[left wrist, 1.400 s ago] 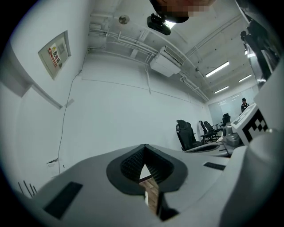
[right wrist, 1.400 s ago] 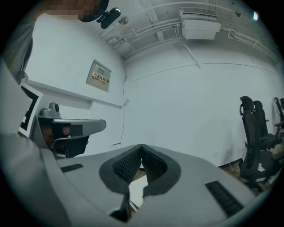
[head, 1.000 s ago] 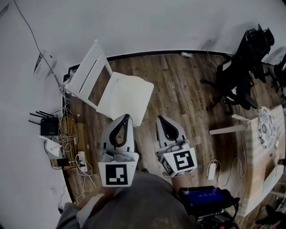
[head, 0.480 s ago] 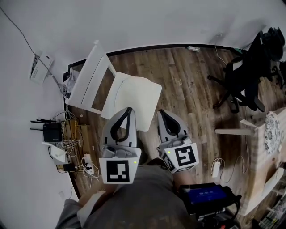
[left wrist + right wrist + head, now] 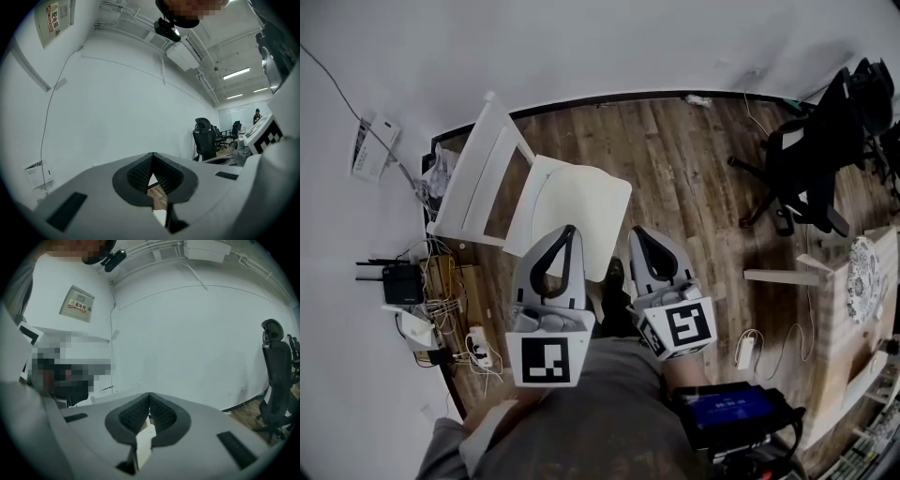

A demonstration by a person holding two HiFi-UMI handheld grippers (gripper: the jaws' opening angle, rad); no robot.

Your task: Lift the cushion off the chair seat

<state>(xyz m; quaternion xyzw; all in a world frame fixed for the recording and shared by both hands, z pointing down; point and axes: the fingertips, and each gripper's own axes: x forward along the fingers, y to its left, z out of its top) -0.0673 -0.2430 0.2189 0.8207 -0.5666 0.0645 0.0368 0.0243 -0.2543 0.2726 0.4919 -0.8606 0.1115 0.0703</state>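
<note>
A white cushion (image 5: 575, 208) lies flat on the seat of a white wooden chair (image 5: 474, 175) on the wood floor. In the head view my left gripper (image 5: 571, 228) is shut, and its tip overlaps the cushion's near edge. My right gripper (image 5: 635, 231) is also shut; its tip is just right of the cushion's near corner, over the floor. Neither holds anything. In the left gripper view the left gripper (image 5: 152, 155) hides most of the chair, and a sliver of white and floor shows through its gap. The right gripper (image 5: 149, 395) faces the white wall.
A router and tangled cables (image 5: 420, 298) sit by the wall left of the chair. Black office chairs (image 5: 814, 157) stand at the right, with a wooden table (image 5: 862, 323) bearing a patterned plate (image 5: 861, 265). A power strip (image 5: 746, 353) lies on the floor. A blue-screened device (image 5: 733, 410) is at my waist.
Both grippers have moved forward toward the chair, and the left tip now overlaps the cushion's near edge. The jaws stay shut.
</note>
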